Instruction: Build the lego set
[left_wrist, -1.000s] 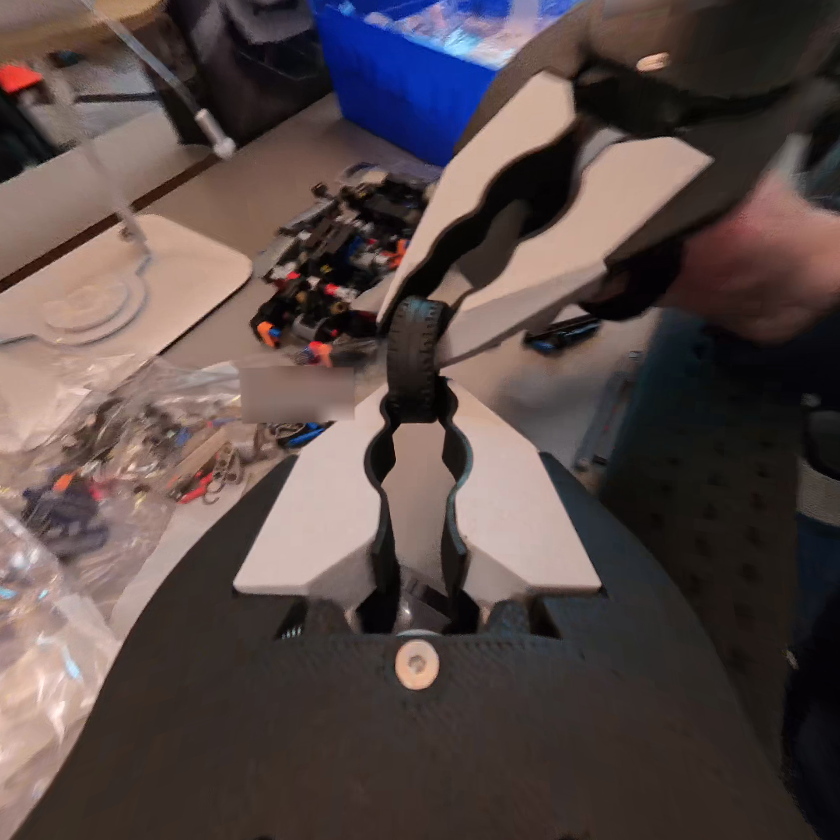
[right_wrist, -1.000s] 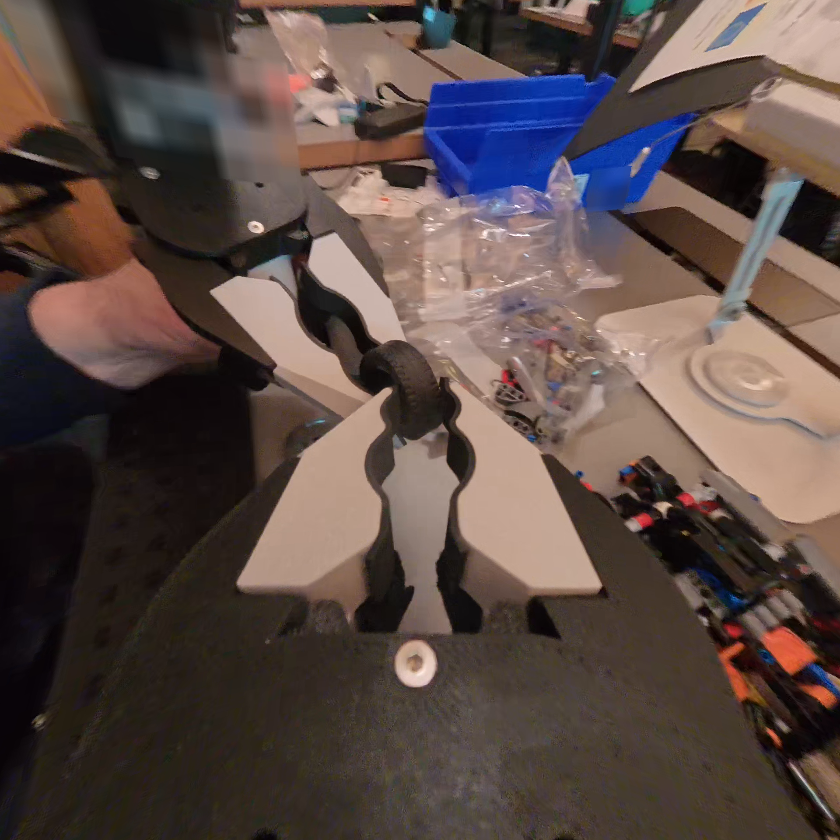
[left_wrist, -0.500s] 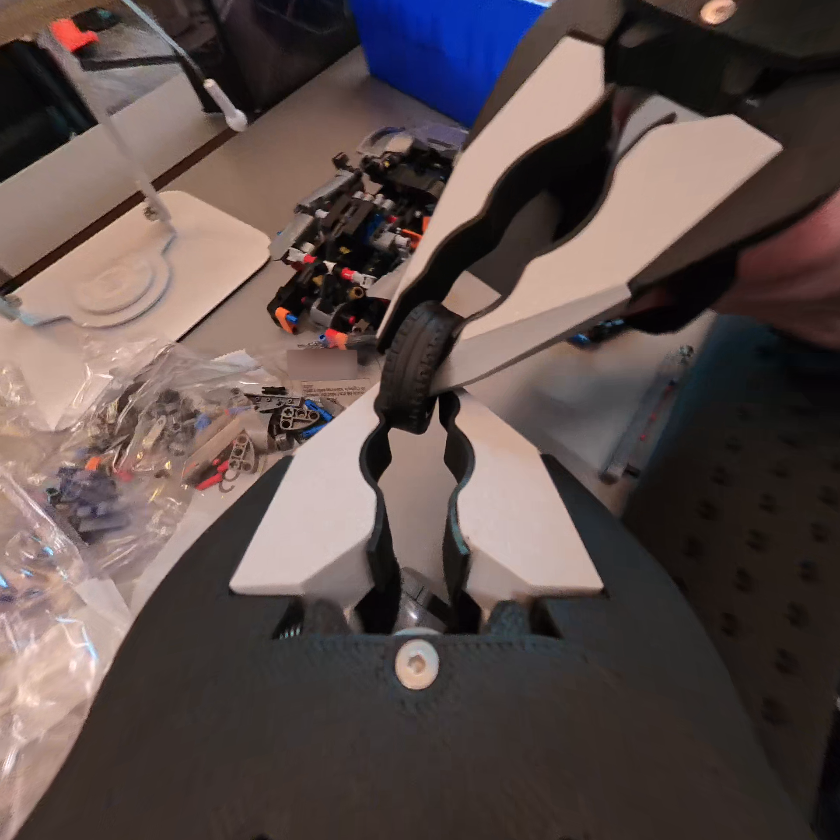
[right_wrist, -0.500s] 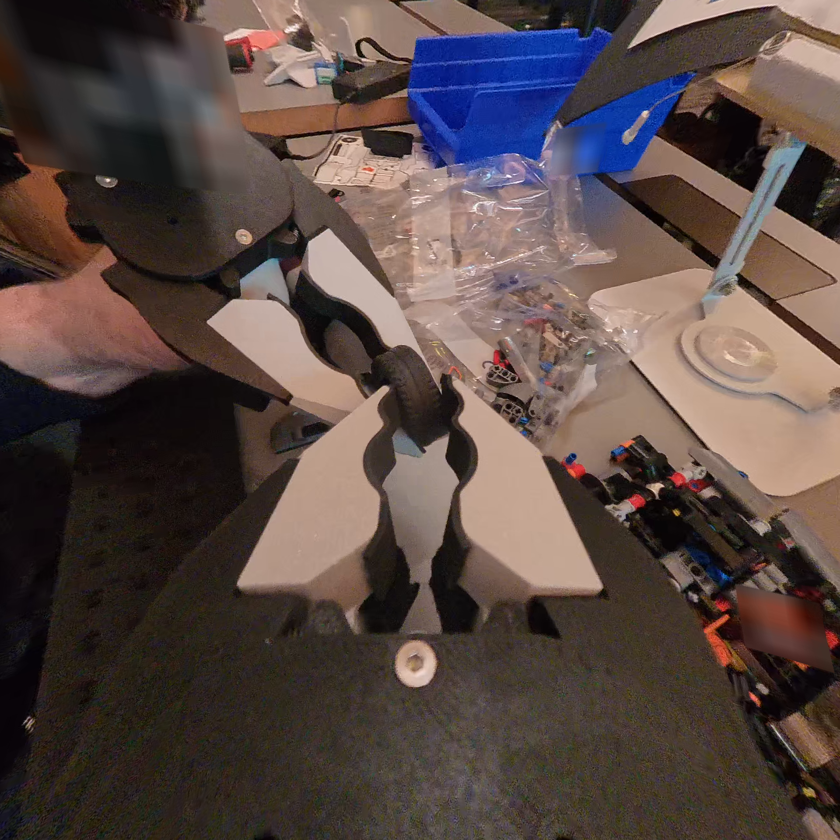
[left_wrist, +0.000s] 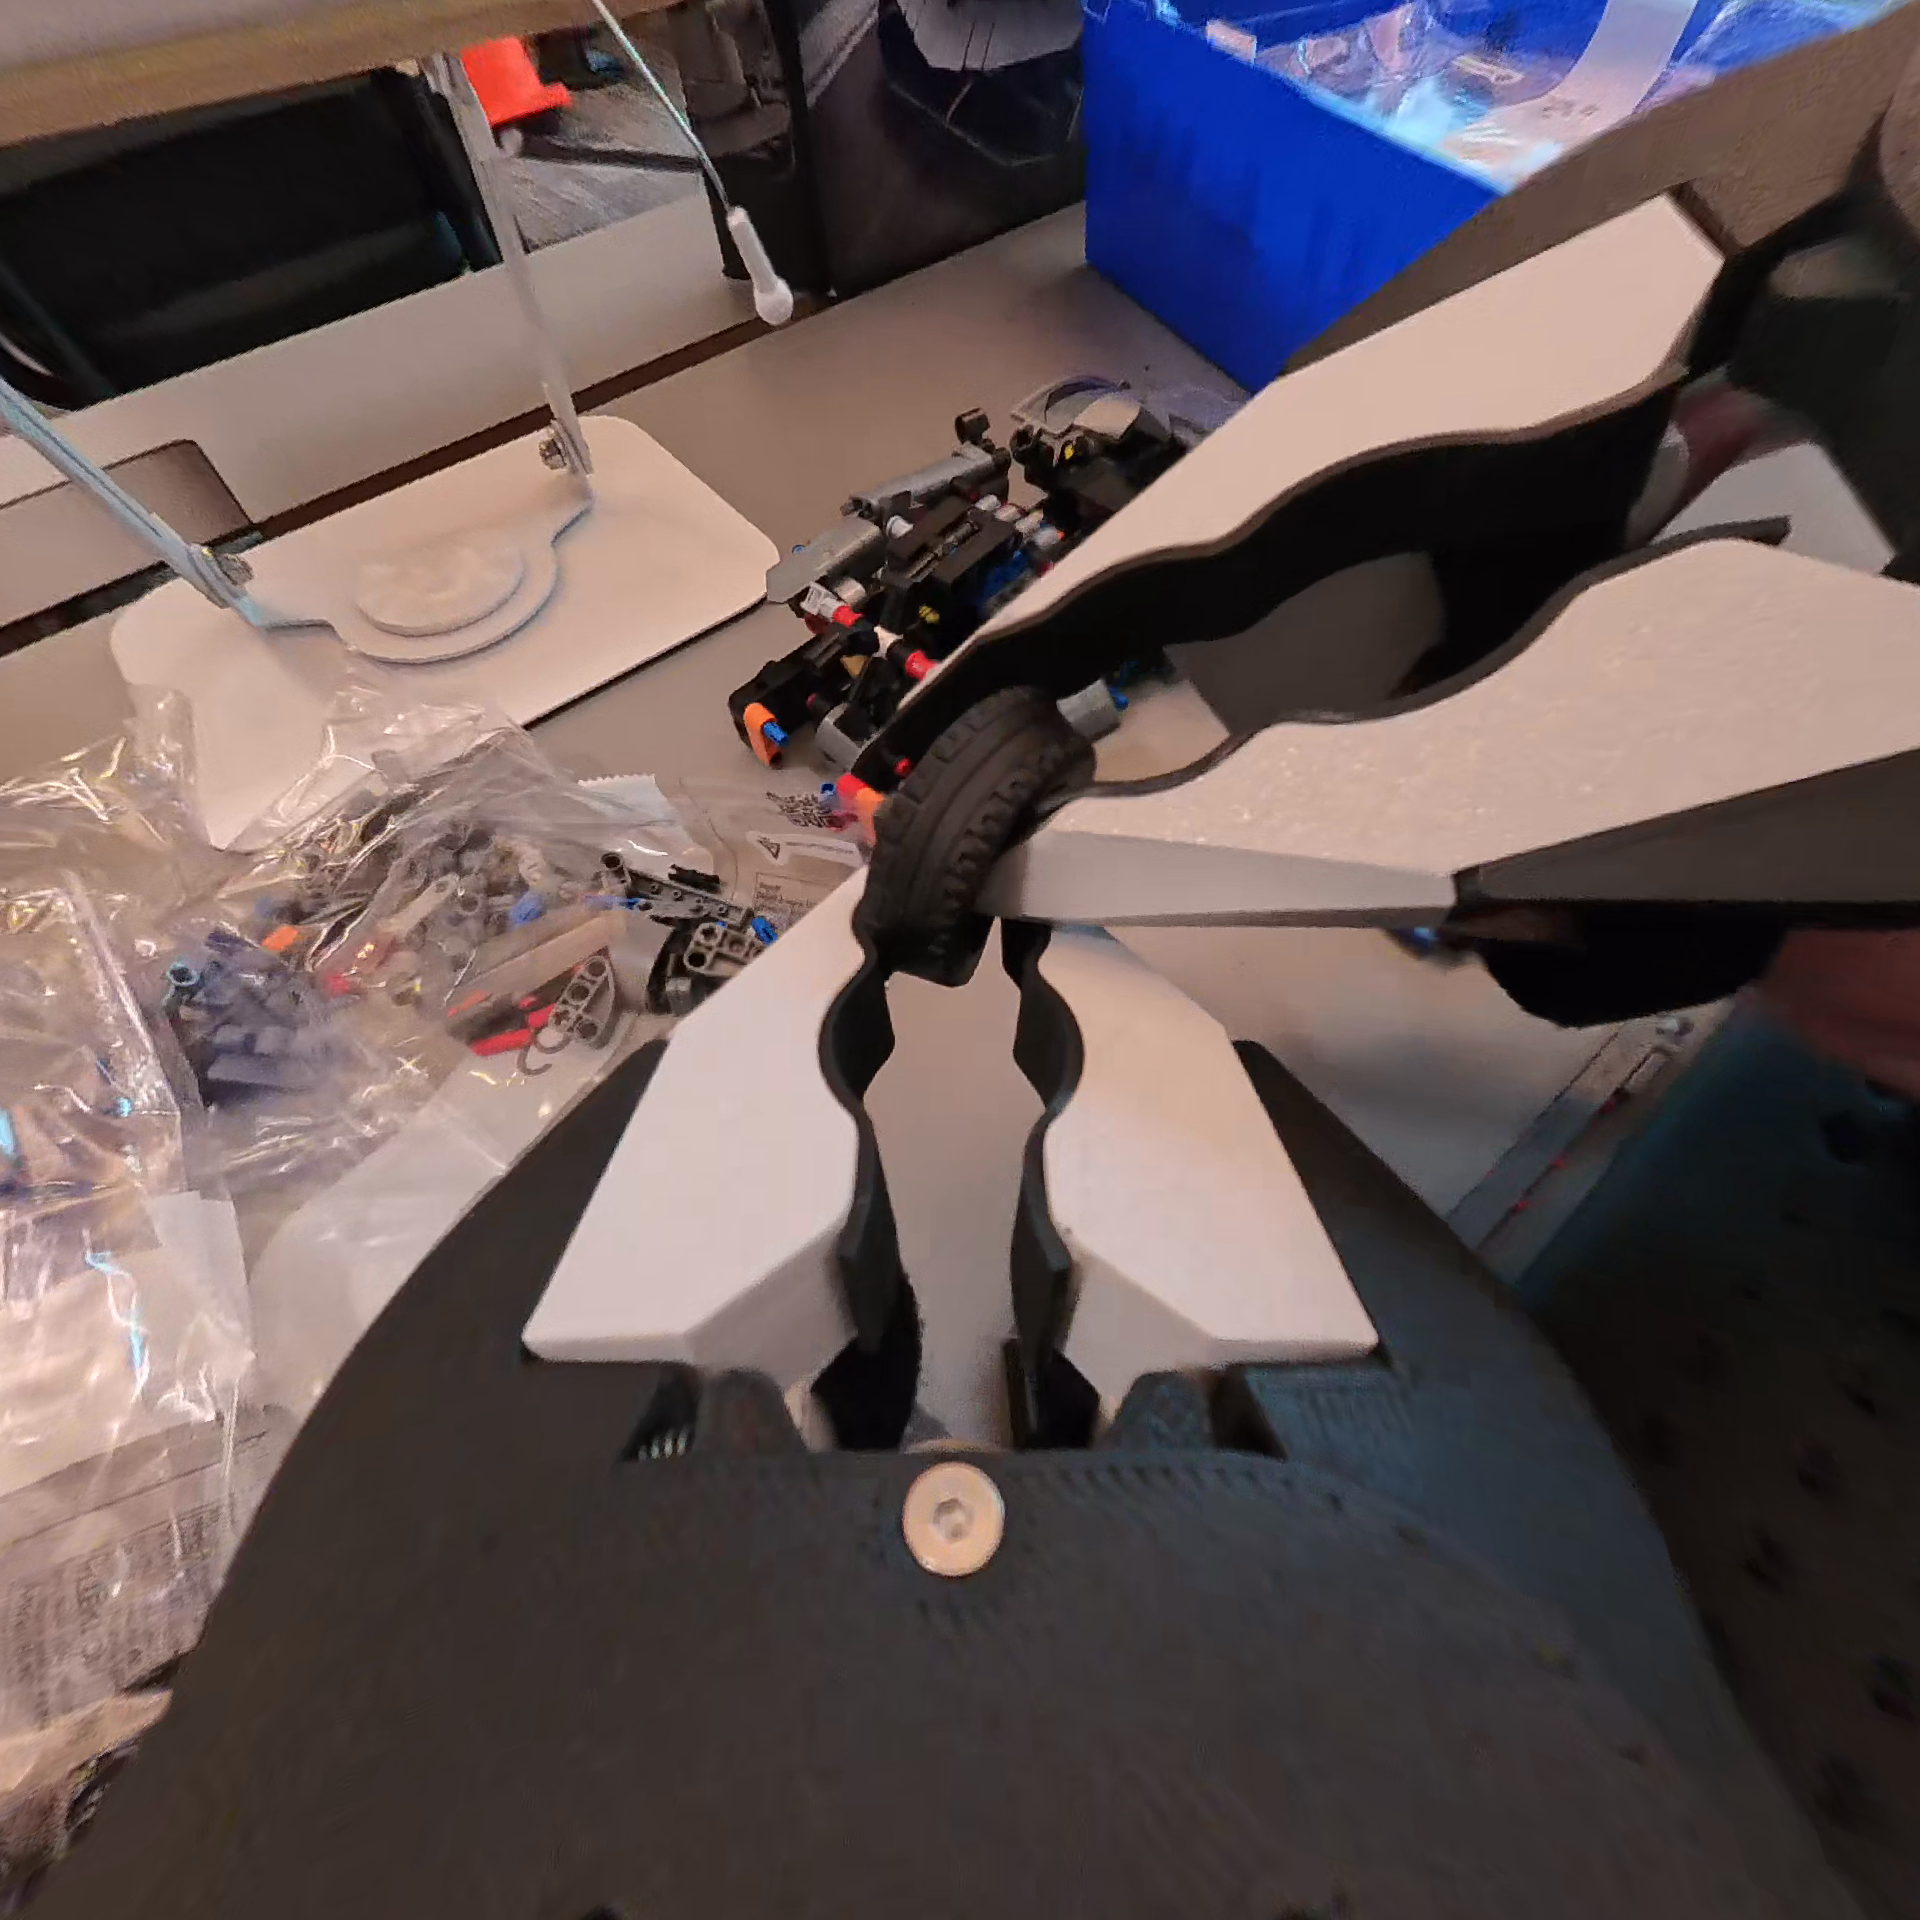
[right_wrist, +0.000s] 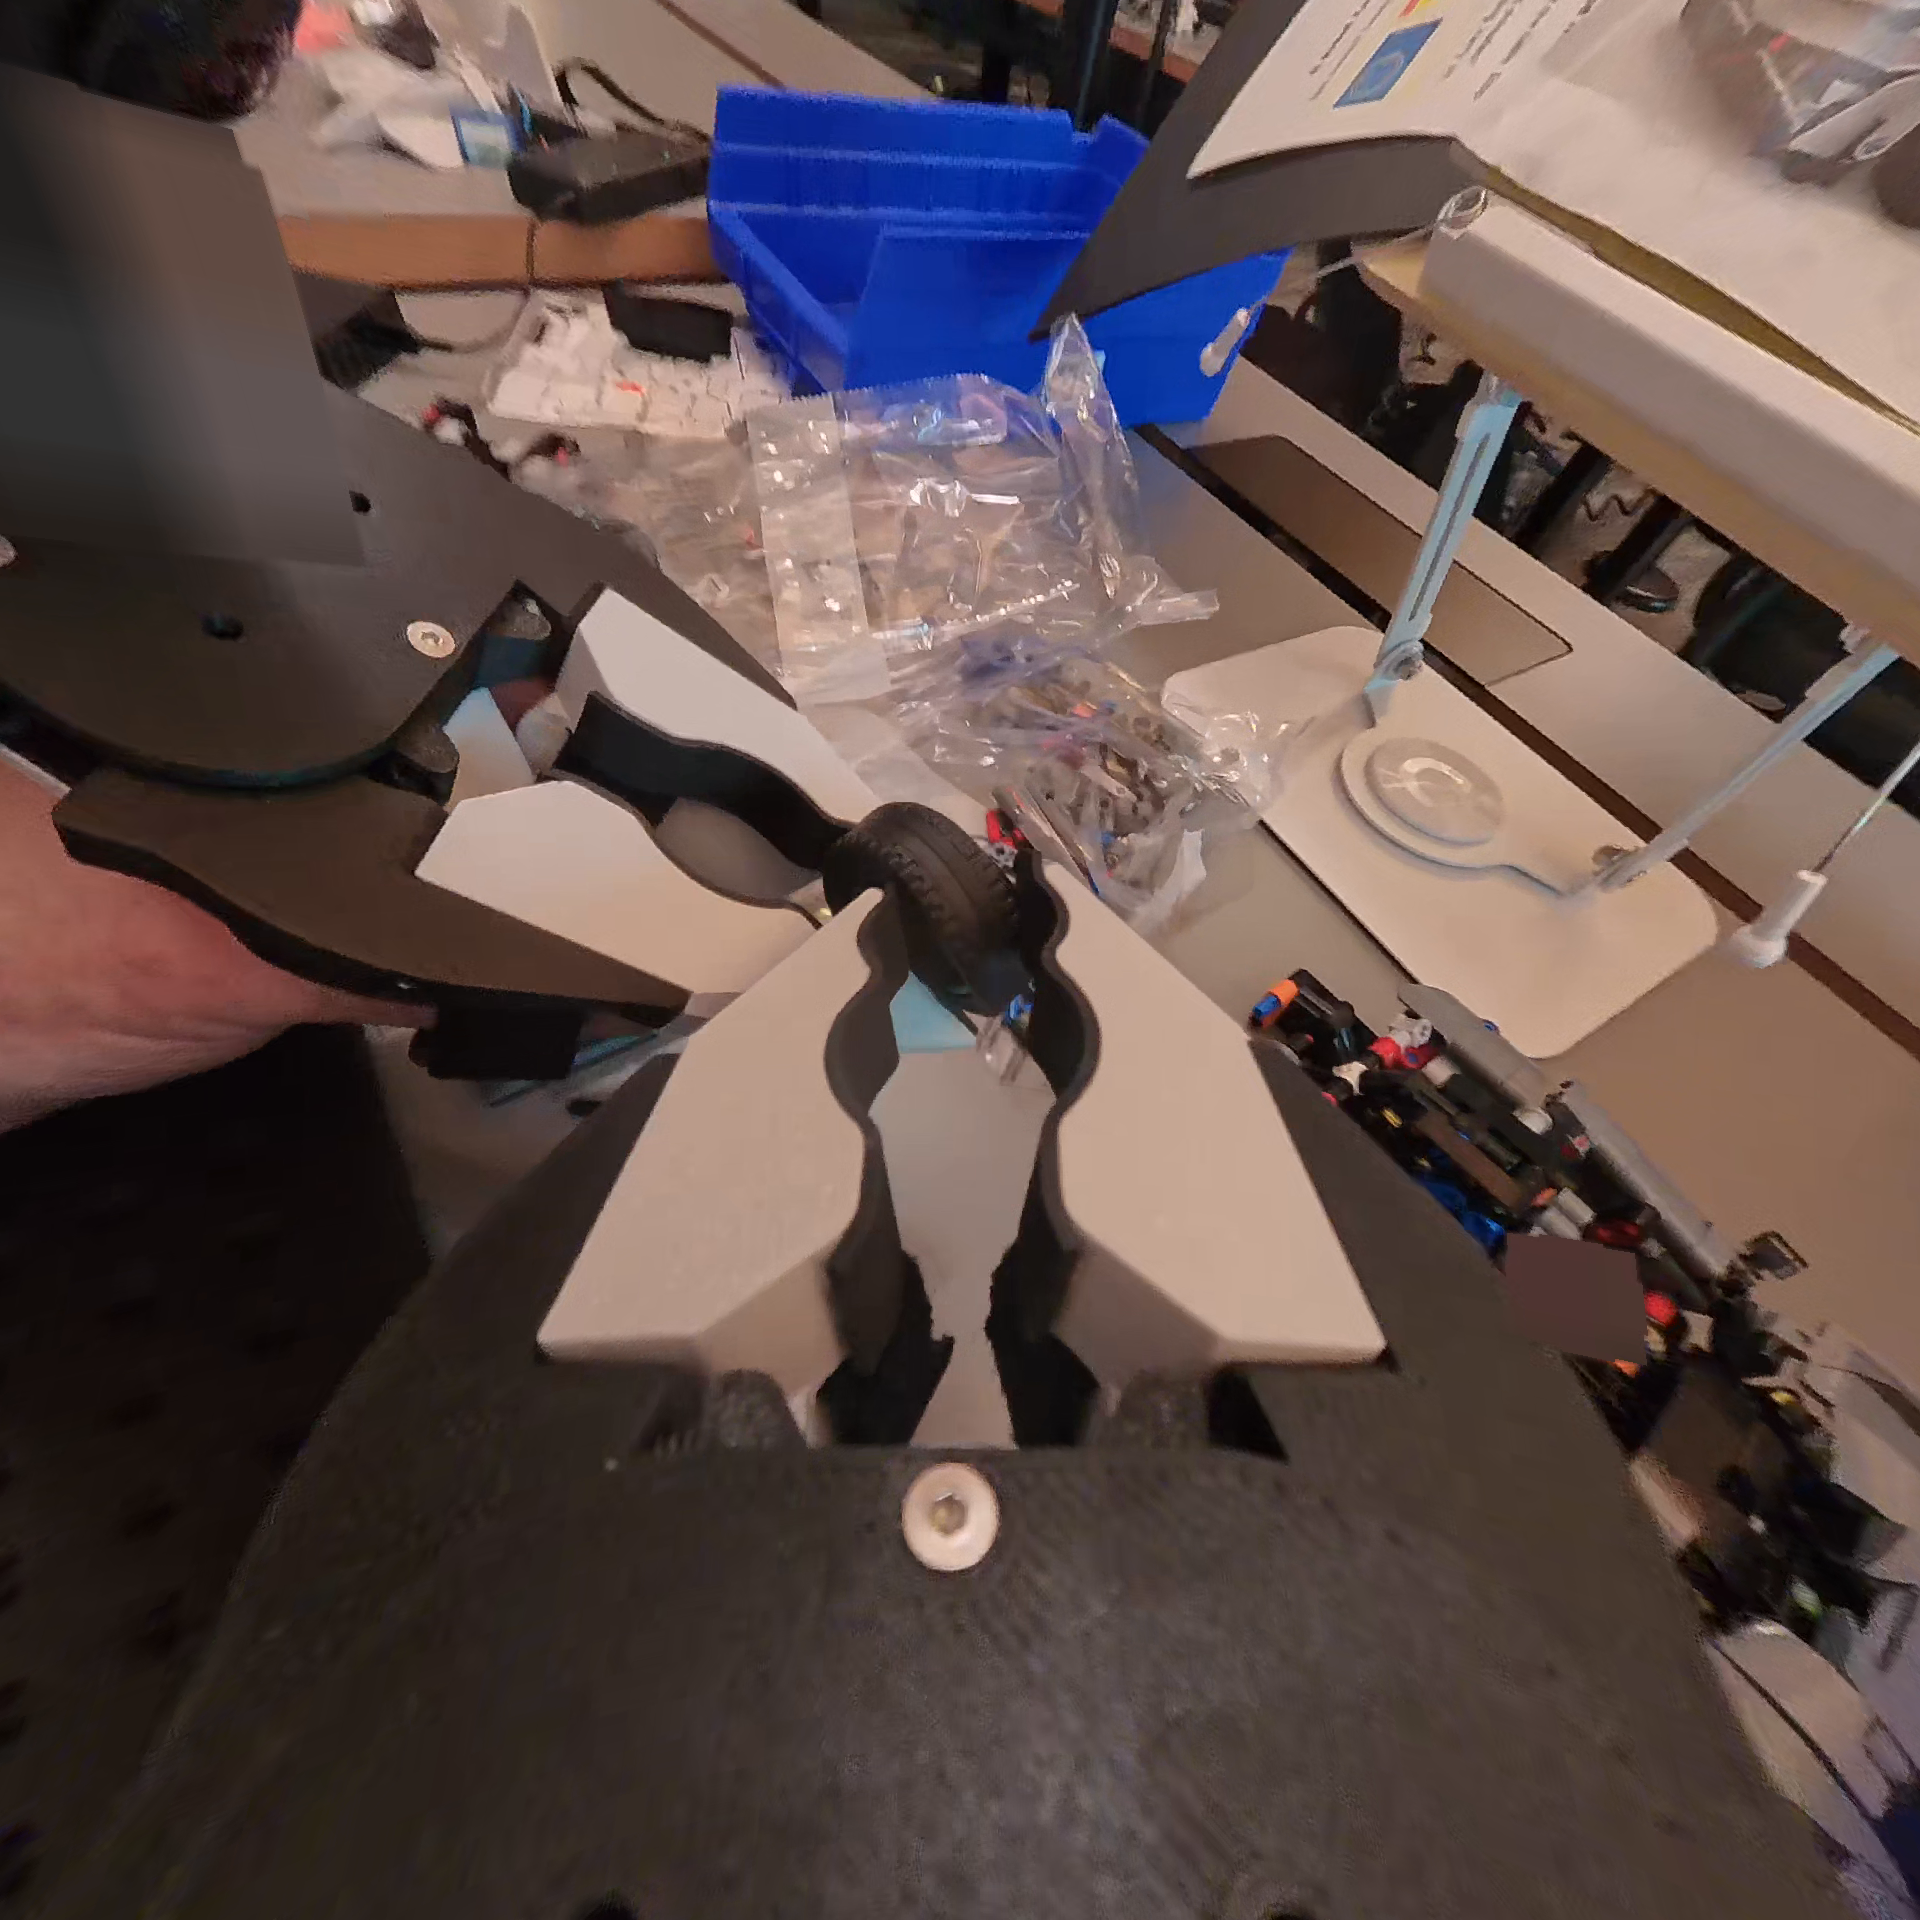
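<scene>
Two close wrist views, facing each other across the shared black tyre (left_wrist: 971, 831).

R gripper (right_wrist: 951, 920) fingers pinch black tire (right_wrist: 928, 883); L gripper (right_wrist: 831, 847) fingers touch it too.

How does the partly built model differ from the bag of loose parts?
The partly built model is assembled into one mostly black block; the bag of loose parts holds separate pieces. The model lies bare, the parts sit in clear plastic. Both rest on the grey table.
</scene>
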